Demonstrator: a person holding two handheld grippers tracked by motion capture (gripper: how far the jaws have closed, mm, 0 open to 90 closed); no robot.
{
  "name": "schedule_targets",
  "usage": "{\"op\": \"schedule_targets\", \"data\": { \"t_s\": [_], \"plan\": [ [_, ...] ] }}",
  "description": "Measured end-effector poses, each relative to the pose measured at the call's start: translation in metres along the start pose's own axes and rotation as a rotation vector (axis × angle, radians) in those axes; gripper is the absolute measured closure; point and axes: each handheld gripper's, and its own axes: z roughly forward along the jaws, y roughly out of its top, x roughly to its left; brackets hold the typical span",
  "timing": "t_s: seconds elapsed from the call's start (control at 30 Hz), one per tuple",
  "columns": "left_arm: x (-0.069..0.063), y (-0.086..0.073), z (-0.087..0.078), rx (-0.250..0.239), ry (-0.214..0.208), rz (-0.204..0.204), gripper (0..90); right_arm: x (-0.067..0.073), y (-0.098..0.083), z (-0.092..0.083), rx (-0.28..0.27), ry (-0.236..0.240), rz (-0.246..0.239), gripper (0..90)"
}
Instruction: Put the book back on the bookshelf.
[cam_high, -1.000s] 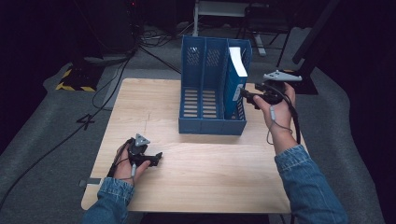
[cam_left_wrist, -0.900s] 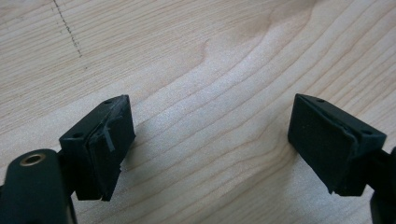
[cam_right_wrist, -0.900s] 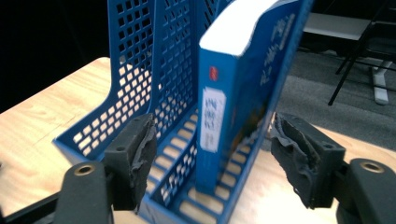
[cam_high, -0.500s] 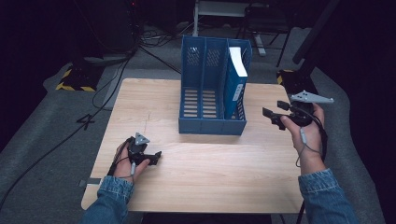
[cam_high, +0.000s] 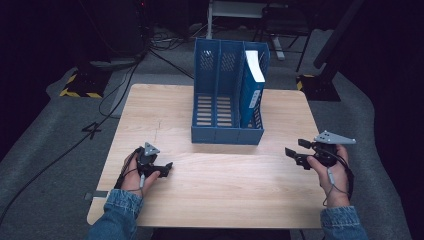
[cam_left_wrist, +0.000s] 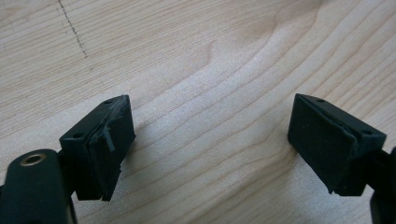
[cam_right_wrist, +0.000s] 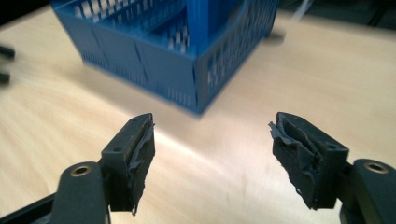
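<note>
The rack (cam_high: 227, 95) is blue and stands on the desk (cam_high: 215, 175), toward its far edge and about in the middle. It has three slots. A blue book (cam_high: 252, 87) with a white top stands upright in the slot on your right. The other two slots hold nothing. In the right tongs view the rack (cam_right_wrist: 163, 46) is ahead and a bit to the left, with one front corner turned toward the tongs.

Your right tongs (cam_high: 295, 154) are out past the rack's right side and nearer to you than its front wall. They are well apart from the rack and point in toward the middle of the desk. In their own view your right tongs (cam_right_wrist: 212, 158) stand partly open. The two black pads (cam_right_wrist: 140, 158) have only bare wood between them. They hold nothing and touch nothing. The picture is a little blurred there.

Your left tongs (cam_high: 162, 169) are on the other side, in front of the rack's left corner and close to your edge of the desk. They are well apart from the rack too. In their own view your left tongs (cam_left_wrist: 210, 149) are wide open over the light wood. Nothing sits between the pads (cam_left_wrist: 109, 144). A thin dark line (cam_left_wrist: 72, 28) runs across the wood just beyond them.
</note>
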Motion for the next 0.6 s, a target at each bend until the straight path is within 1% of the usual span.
{"op": "schedule_targets", "data": {
  "t_s": [0.03,0.07,0.1,0.13,0.17,0.2,0.23,0.27,0.4,0.43,0.47,0.5,0.53,0.6],
  "plan": [
    [0.000,0.000,0.000,-0.001,0.001,-0.002,15.2,-0.003,-0.006,0.002,0.026,-0.013,-0.003,30.2],
    [0.000,0.000,0.000,0.000,0.001,-0.001,15.2,-0.005,-0.012,0.004,0.032,-0.039,0.006,30.2],
    [0.000,0.000,0.000,0.002,-0.001,-0.001,15.2,-0.008,-0.017,0.006,0.036,-0.044,0.025,29.9],
    [0.000,0.000,0.000,0.002,0.000,-0.001,15.2,-0.010,-0.022,0.008,0.045,-0.032,0.037,30.0],
    [0.000,0.000,0.000,0.002,-0.001,-0.001,15.2,-0.011,-0.026,0.009,0.053,-0.032,0.041,30.4],
    [0.000,0.000,0.000,0.002,0.000,-0.002,15.2,-0.014,-0.033,0.012,0.078,-0.052,0.037,30.1],
    [0.000,0.000,0.000,-0.001,0.001,-0.001,15.2,-0.014,-0.033,0.012,0.078,-0.052,0.037,30.1],
    [0.000,0.000,0.000,0.000,0.001,-0.001,15.0,-0.017,-0.040,0.016,0.104,-0.058,0.038,30.2],
    [0.000,0.001,0.001,-0.002,0.002,0.003,15.0,-0.021,-0.050,0.024,0.123,-0.052,0.047,30.0],
    [-0.001,0.001,0.001,-0.004,0.000,-0.002,15.0,-0.021,-0.055,0.030,0.145,-0.060,0.045,29.5],
    [-0.001,0.001,0.001,-0.005,0.000,-0.003,15.0,-0.021,-0.058,0.032,0.155,-0.058,0.037,29.5],
    [0.000,0.001,0.001,-0.002,0.001,0.002,15.0,-0.021,-0.061,0.036,0.171,-0.068,0.033,29.5],
    [0.000,0.001,0.001,-0.002,0.001,0.003,15.0,-0.020,-0.064,0.039,0.185,-0.079,0.019,29.5],
    [0.000,0.001,0.001,-0.002,0.002,0.003,15.0,-0.019,-0.067,0.044,0.192,-0.076,-0.004,29.5]
  ]
}}
